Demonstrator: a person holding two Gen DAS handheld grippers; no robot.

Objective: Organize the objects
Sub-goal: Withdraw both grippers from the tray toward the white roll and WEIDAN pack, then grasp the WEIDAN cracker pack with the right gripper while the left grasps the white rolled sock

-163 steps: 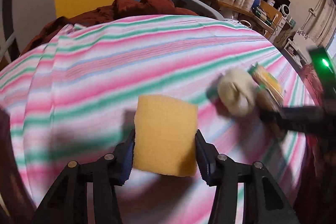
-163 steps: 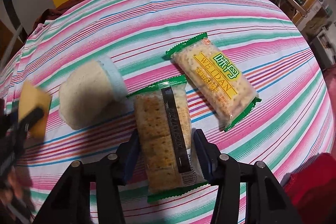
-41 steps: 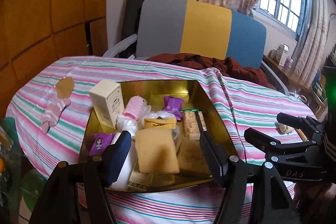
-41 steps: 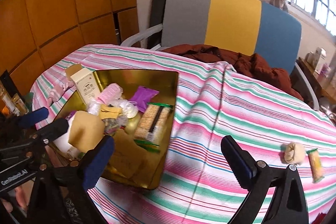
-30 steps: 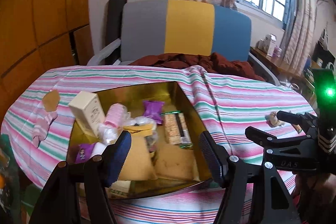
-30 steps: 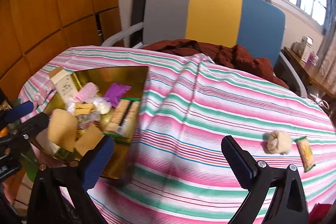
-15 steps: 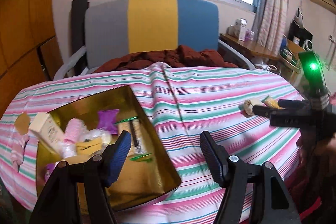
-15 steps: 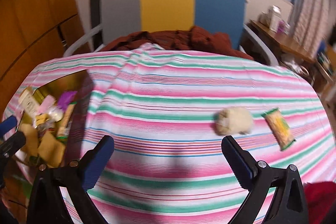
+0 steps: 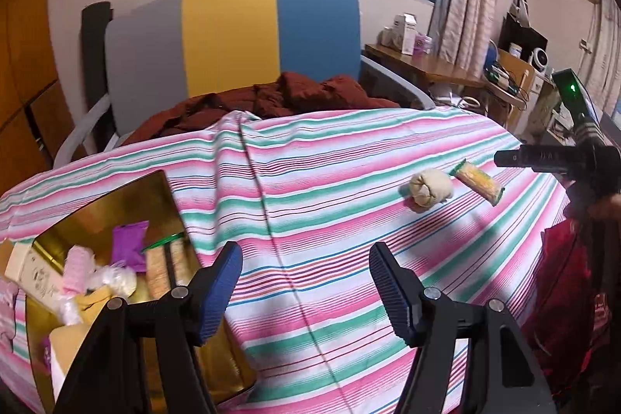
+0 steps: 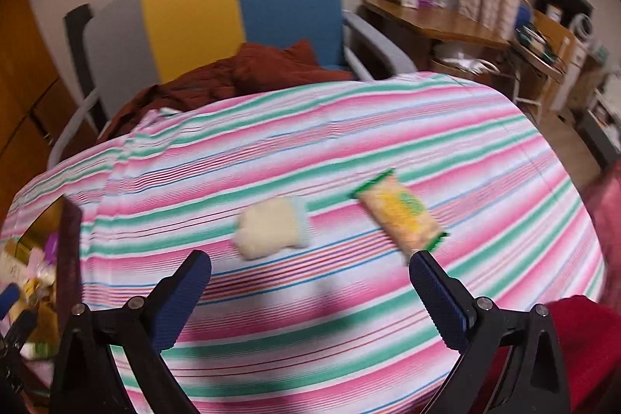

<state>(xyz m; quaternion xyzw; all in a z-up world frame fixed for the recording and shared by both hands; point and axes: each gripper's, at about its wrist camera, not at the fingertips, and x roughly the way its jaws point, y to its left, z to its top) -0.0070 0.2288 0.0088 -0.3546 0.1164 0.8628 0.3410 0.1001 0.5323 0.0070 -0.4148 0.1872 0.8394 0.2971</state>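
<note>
Right now, near to far:
Left claw: blue pads spread wide, nothing between them, over the striped cloth just beside the tin.
Right claw: pads spread wider still, empty, poised over the two loose items; view is motion-blurred.
Gold metal tin: near-left on the worktop, already holding a cracker packet, purple sachet, pink roll, white carton, tan sponge pieces.
Pink-green-white striped cloth on the worktop: covers the whole top, one crease running front to back.
Cream rolled-up fabric bundle: on the cloth, ahead of the right claw and slightly left, not touched.
Yellow snack packet with green ends: just beside the bundle on its right, apart from it, lying diagonal.
Grey-yellow-blue chair: behind the worktop, rust-brown garment heaped on the seat.
Wooden desk: far right by the curtains, boxes on top.
</note>
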